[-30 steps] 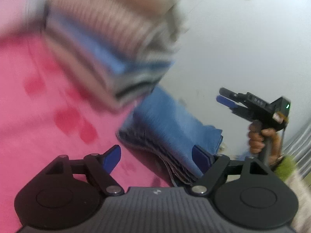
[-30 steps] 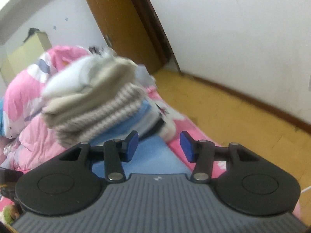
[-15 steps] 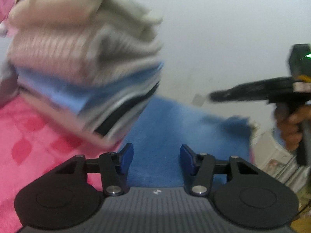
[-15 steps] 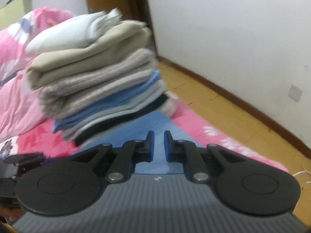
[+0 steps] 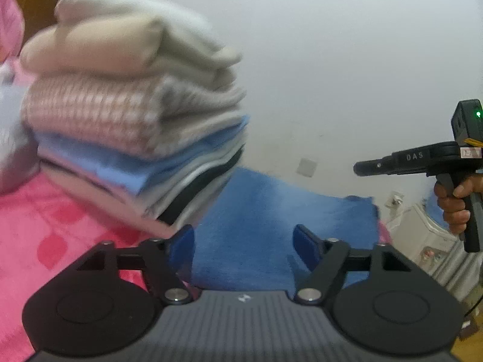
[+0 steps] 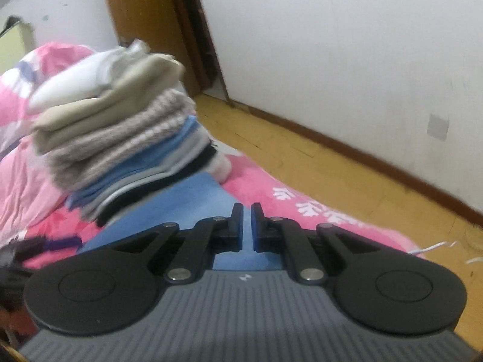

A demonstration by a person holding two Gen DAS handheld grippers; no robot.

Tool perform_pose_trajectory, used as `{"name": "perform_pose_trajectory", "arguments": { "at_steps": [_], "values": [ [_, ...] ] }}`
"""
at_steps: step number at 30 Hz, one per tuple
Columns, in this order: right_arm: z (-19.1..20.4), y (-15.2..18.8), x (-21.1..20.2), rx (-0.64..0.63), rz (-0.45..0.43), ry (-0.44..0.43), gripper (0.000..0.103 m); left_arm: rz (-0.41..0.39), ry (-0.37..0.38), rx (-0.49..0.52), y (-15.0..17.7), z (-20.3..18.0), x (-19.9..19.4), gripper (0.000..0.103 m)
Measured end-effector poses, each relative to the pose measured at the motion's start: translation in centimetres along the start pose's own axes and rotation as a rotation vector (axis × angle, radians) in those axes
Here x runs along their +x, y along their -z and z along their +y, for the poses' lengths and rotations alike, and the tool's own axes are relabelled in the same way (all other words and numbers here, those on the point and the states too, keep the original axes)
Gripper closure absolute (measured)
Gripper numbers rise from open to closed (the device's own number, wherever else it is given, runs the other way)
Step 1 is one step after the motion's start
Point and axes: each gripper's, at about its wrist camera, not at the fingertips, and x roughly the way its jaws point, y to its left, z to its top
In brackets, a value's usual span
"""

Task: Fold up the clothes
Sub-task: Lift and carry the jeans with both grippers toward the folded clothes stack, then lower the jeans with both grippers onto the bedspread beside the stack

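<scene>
1 blue garment (image 5: pixel 271 235) flat on pink bed (image 5: pixel 60 226), near its edge, beside folded stack (image 5: pixel 132 126). Left gripper (image 5: pixel 243 242) opening, nothing between jaws; right gripper (image 6: pixel 247 229) clenched, empty. Fold pending: next, grasp garment edge.

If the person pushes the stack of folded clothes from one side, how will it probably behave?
The stack of folded clothes would probably lean or slide apart: it is tall, and its layers already overhang unevenly. It rests on a soft pink blanket, so the base may sag. The pieces look limp, so likely none would move as a block.
</scene>
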Motion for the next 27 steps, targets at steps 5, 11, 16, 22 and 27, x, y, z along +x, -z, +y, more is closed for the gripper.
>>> {"name": "perform_pose_trajectory", "arguments": {
  "at_steps": [5, 11, 16, 22, 27],
  "values": [
    [1.8, 4.5, 0.7, -0.129, 0.112, 0.031, 0.098, 0.078, 0.002, 0.169, 1.0, -2.4, 1.7, 0.01],
    [3.8, 5.2, -0.7, -0.142, 0.044, 0.054, 0.098, 0.059, 0.016, 0.172, 0.0, -1.9, 1.2, 0.01],
    [7.2, 7.9, -1.2, -0.176, 0.001, -0.024, 0.097, 0.082, 0.001, 0.194, 0.3, -2.0, 1.7, 0.01],
    [11.4, 11.3, -3.6, -0.243, 0.013, -0.159, 0.097, 0.097, -0.003, 0.151, 1.0, -0.7, 0.6, 0.009],
    [9.5, 7.1, -3.6, -0.188, -0.085, -0.06, 0.097, 0.045, -0.018, 0.093, -0.1, -0.2, -0.3, 0.009]
  ]
}}
